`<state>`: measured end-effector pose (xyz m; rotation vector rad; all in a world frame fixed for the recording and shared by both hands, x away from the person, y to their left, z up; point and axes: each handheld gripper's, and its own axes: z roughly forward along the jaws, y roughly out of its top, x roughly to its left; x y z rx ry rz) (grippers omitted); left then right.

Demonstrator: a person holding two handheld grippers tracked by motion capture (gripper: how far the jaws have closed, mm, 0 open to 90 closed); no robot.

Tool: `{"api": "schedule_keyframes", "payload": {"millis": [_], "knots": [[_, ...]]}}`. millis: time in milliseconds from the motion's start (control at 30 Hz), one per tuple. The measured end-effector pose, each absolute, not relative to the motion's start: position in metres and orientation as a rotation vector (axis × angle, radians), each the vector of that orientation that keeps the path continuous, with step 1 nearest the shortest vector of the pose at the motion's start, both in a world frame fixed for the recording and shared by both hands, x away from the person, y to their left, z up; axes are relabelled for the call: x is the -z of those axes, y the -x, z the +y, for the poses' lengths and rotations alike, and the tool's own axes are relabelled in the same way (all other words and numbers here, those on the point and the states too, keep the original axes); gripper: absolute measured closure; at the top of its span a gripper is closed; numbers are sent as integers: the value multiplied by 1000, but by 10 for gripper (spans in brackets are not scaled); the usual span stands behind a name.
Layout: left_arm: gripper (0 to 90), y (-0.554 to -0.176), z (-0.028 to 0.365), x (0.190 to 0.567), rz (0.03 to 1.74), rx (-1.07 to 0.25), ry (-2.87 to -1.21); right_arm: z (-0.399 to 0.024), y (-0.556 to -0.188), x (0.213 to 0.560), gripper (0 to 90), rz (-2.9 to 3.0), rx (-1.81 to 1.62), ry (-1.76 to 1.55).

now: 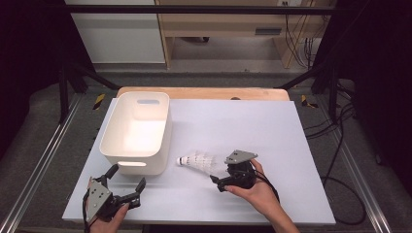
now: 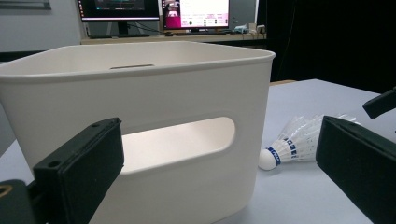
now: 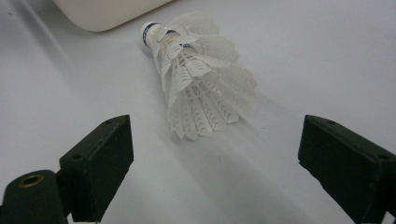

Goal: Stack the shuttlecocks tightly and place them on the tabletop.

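A white feather shuttlecock (image 1: 197, 160) (image 2: 289, 142) (image 3: 201, 79) lies on its side on the white table sheet, cork end towards the white plastic bin (image 1: 109, 145) (image 2: 140, 93) (image 3: 102, 11). My right gripper (image 1: 219, 171) (image 3: 215, 163) sits just behind the feather skirt, open, with its jaws wide on either side and not touching it. My left gripper (image 1: 127, 178) (image 2: 219, 168) is open at the table's front left, facing the bin's near wall and handle slot with nothing between its jaws.
The white sheet (image 1: 272, 131) covers a wooden tabletop; dark metal frame rails run along both sides. Desks and cables stand beyond the far edge, and monitors (image 2: 154, 11) show behind the bin. One jaw of the right gripper (image 2: 380, 102) shows at the edge of the left gripper view.
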<state>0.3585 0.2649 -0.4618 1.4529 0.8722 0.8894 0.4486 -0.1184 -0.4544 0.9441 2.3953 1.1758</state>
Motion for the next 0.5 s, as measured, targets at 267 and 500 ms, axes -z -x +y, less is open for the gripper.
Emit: {"api": "schedule_keyframes", "payload": {"millis": [267, 500], "knots": [[10, -359, 266, 462, 876, -886, -1449, -128, -446, 450, 78, 2325, -1223, -973], [10, -359, 267, 462, 878, -882, -1441, -140, -441, 444, 65, 2221, -1303, -1028]]}}
